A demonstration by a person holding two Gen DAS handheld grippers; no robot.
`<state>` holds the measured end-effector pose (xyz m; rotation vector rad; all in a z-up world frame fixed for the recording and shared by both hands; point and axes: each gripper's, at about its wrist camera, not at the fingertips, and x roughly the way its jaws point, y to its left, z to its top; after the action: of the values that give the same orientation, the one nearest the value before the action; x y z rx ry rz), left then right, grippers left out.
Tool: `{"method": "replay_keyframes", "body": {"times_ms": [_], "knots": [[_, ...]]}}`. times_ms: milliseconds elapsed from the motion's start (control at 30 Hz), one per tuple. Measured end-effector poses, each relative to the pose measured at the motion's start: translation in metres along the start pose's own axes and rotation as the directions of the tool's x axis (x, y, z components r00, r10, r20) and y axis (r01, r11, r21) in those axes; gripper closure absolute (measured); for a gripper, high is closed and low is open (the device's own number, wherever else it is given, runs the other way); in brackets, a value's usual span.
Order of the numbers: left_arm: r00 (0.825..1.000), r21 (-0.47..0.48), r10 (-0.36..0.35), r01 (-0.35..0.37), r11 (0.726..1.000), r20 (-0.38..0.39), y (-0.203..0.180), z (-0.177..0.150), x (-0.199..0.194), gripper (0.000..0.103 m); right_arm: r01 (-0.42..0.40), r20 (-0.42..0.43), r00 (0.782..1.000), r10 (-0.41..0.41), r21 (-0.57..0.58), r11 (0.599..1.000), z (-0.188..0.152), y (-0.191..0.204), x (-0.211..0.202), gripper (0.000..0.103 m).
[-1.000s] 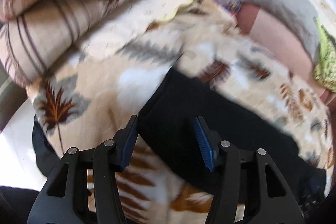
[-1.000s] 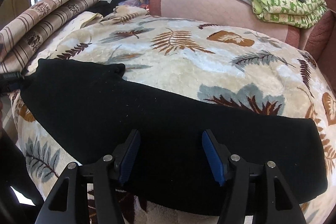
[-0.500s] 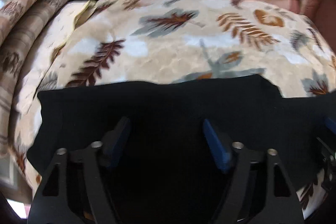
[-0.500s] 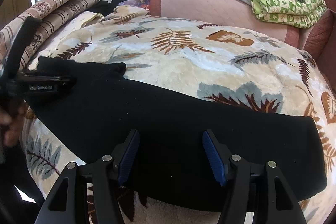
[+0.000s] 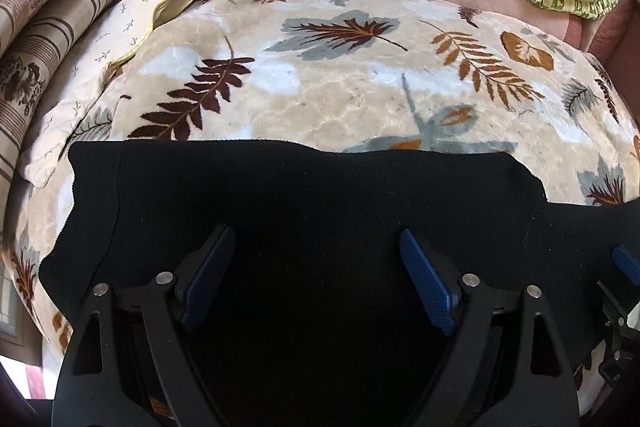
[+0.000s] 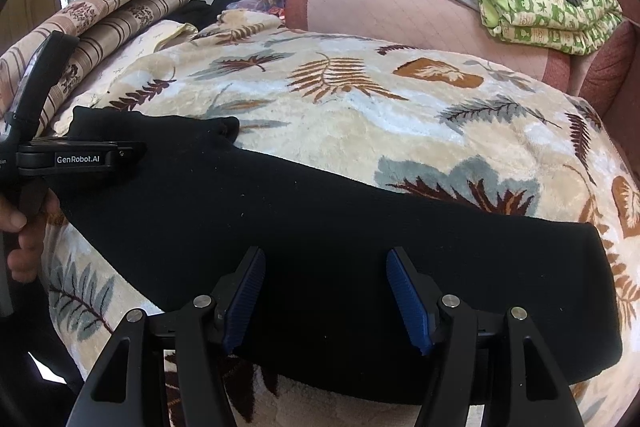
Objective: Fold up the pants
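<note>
Pants (image 6: 320, 227) across blanket (image 6: 360, 115), pillows (image 6: 120, 7) apparently behind-left

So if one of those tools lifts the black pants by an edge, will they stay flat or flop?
Probably flop: the pants follow every curve of the blanket beneath. They look like thin knit, so likely light. The plush blanket may grip them, so a push would likely wrinkle them rather than slide them.

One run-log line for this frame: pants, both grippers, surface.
black pants: flat on leaf-print blanket | left gripper: opening, nothing between fingers | right gripper: open over pants | fold: not visible
</note>
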<state>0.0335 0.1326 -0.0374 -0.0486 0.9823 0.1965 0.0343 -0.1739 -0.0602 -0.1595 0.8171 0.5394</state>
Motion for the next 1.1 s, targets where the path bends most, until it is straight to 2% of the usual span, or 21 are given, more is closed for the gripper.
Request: {"method": "replay_keyframes", "body": {"times_ms": [433,600,667,700,767,900,933,1000,1100], "knots": [[1.0,-0.005,0.001,0.0,1.0,0.007,0.001,0.001,0.0,0.017,0.001,0.01,1.0,-0.001,-0.003,1.0,-0.001,0.0,0.001,0.041],[1.0,-0.027,0.024,-0.023,0.999,0.016,-0.002,-0.001,-0.001,0.017,0.004,0.016,1.0,-0.004,-0.006,1.0,-0.001,0.0,0.001,0.039],[0.999,-0.041,0.039,-0.039,0.998,-0.006,-0.004,0.001,-0.005,0.018,0.001,0.021,1.0,-0.001,-0.001,1.0,-0.002,-0.002,0.001,0.038],[0.999,-0.05,0.017,-0.019,0.999,-0.03,-0.004,0.004,-0.007,0.018,0.0,0.023,1.0,0.0,0.001,1.0,-0.002,-0.002,0.001,0.038],[0.994,-0.109,-0.097,0.091,0.99,-0.045,-0.001,0.019,-0.031,0.02,-0.002,0.023,1.0,0.002,0.006,1.0,-0.002,-0.003,0.001,0.038],[0.98,-0.14,-0.181,0.19,0.972,0.078,0.002,0.068,-0.121,0.02,-0.006,0.011,1.0,0.006,0.015,1.0,-0.001,-0.004,0.0,0.038],[0.968,-0.159,-0.223,0.239,0.958,0.112,0.004,0.089,-0.154,0.02,-0.008,0.009,1.0,0.008,0.016,1.0,-0.001,-0.005,0.0,0.038],[0.945,-0.196,-0.29,0.316,0.928,0.15,0.008,0.114,-0.196,0.02,-0.013,0.002,1.0,0.013,0.021,1.0,0.0,-0.006,0.001,0.038],[0.902,-0.256,-0.381,0.425,0.868,0.205,0.013,0.147,-0.252,0.019,-0.009,-0.003,1.0,0.009,0.022,1.0,0.0,-0.005,0.0,0.038]]}}
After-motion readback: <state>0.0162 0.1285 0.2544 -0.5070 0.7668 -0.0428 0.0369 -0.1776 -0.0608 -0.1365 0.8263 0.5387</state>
